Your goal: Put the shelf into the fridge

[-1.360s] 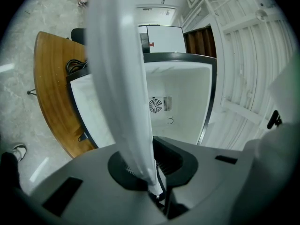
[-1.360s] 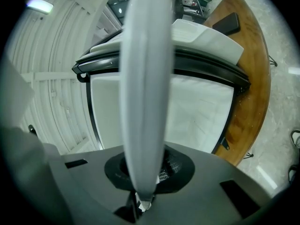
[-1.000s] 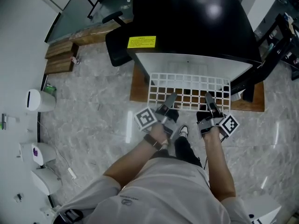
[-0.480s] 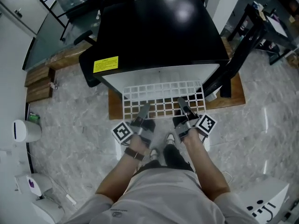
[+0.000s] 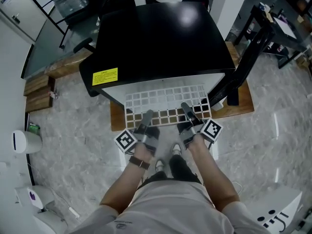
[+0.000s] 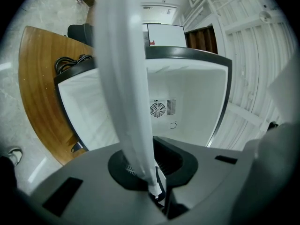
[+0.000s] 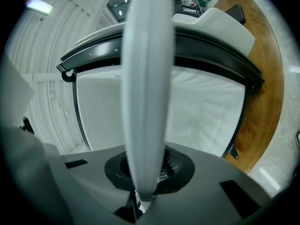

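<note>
A white wire-grid shelf [image 5: 165,101] lies flat in front of the black fridge [image 5: 161,38], its far part inside the fridge's open white front. My left gripper [image 5: 146,117] is shut on the shelf's near edge at the left. My right gripper [image 5: 187,110] is shut on the near edge at the right. In the left gripper view the shelf [image 6: 124,78] runs edge-on as a white bar from the jaws toward the fridge's white interior [image 6: 187,102], where a round fan vent shows. In the right gripper view the shelf [image 7: 145,88] is likewise edge-on before the fridge opening [image 7: 206,111].
The fridge stands on a wooden board [image 5: 239,106] on a grey marble floor. A black stand [image 5: 243,67] leans at the fridge's right. A black chair [image 5: 85,45] is at its left. Wooden blocks [image 5: 36,94] and white devices [image 5: 22,140] lie far left.
The shelf has slid further into the fridge, so less of its grid shows outside. Both grippers moved forward with it, still holding its near edge.
</note>
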Motion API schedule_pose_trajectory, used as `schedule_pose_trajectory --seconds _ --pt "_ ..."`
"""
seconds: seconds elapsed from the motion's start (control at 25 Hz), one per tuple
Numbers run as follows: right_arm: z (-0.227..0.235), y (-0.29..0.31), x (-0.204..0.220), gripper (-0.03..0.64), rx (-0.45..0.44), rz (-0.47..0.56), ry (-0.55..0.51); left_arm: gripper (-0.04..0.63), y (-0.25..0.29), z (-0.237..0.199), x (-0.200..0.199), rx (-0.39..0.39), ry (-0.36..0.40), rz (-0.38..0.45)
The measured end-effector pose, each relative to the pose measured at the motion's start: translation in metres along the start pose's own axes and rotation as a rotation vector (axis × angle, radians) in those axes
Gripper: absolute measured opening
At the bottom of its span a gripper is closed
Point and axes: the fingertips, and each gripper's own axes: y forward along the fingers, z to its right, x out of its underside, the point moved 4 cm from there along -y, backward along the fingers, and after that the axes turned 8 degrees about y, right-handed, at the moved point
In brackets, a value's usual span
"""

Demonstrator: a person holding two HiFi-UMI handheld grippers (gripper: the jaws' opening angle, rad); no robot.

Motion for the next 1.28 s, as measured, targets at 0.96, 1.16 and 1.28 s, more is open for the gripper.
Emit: schedule_pose_trajectory --seconds 0.96,1.16,1.28 --pt "0.002 0.063 -0.032 0.049 -0.011 0.027 -0.017 0.029 0.056 -0.016 -0.036 -0.025 0.038 0.086" --pt "-0.002 0.080 -0.039 0.049 -0.006 0.037 -0.010 0.029 0.071 -0.015 -0.048 -0.038 0.049 0.102" --pt "-0.002 0.085 -0.041 0.049 -0.008 0.046 -0.008 0.029 0.076 -0.014 -0.049 -0.019 0.037 0.115"
